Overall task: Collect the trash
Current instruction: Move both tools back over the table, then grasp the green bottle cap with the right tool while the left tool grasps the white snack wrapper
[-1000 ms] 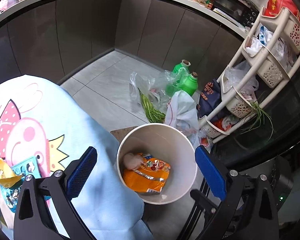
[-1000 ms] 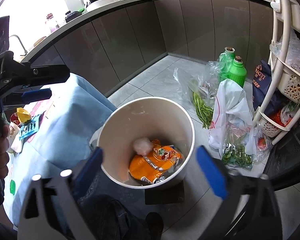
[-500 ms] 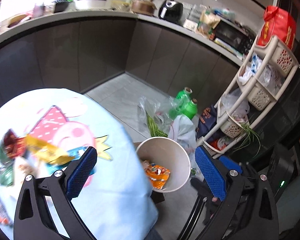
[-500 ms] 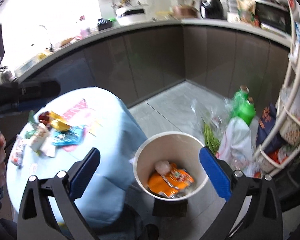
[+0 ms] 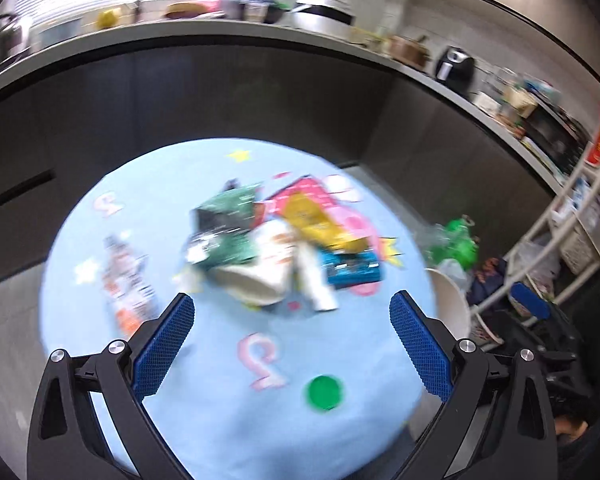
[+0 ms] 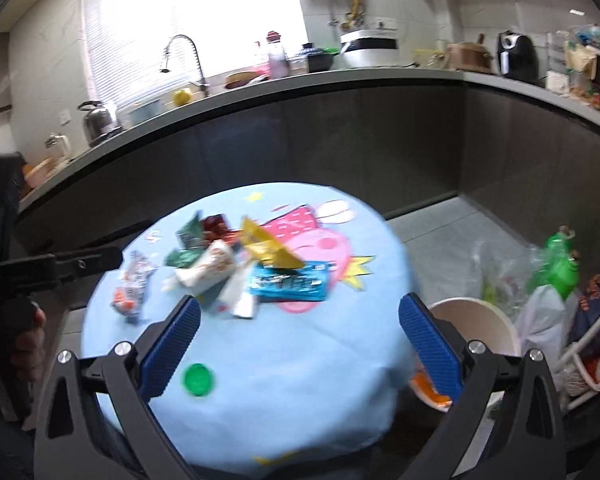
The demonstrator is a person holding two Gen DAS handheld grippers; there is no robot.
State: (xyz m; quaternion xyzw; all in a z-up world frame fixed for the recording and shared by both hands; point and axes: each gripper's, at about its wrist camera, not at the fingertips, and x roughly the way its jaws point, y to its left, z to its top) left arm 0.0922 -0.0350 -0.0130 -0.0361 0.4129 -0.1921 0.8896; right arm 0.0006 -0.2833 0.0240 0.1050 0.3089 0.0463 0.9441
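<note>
Both tools hang spread wide and empty-handed above a round surface (image 5: 204, 420) draped in a pale blue cartoon cloth. The left tool (image 5: 292, 340) faces a blurred heap of trash (image 5: 276, 240) piled at the cloth's centre: green packets (image 5: 228, 224), a yellow wrapper (image 5: 316, 220), a blue packet (image 5: 352, 268) and a tipped white paper cup (image 5: 256, 276). At about 9 o'clock from the heap, apart from it, lies a lone orange-and-white wrapper (image 5: 126, 280); a green bottle cap (image 5: 324, 392) sits alone at roughly 6 o'clock, near the cloth's front edge. The right tool (image 6: 300, 344) views the same pile, and its picture shows the white bin (image 6: 484, 320) on the floor just beside the surface at about 4 o'clock, with something orange (image 6: 432, 392) inside. Green bottles (image 6: 560, 260) and plastic bags (image 6: 540, 320) crowd the floor beyond the bin, beside a white wire rack (image 6: 596, 344). A dark kitchen counter (image 6: 340, 80) curves behind.
</note>
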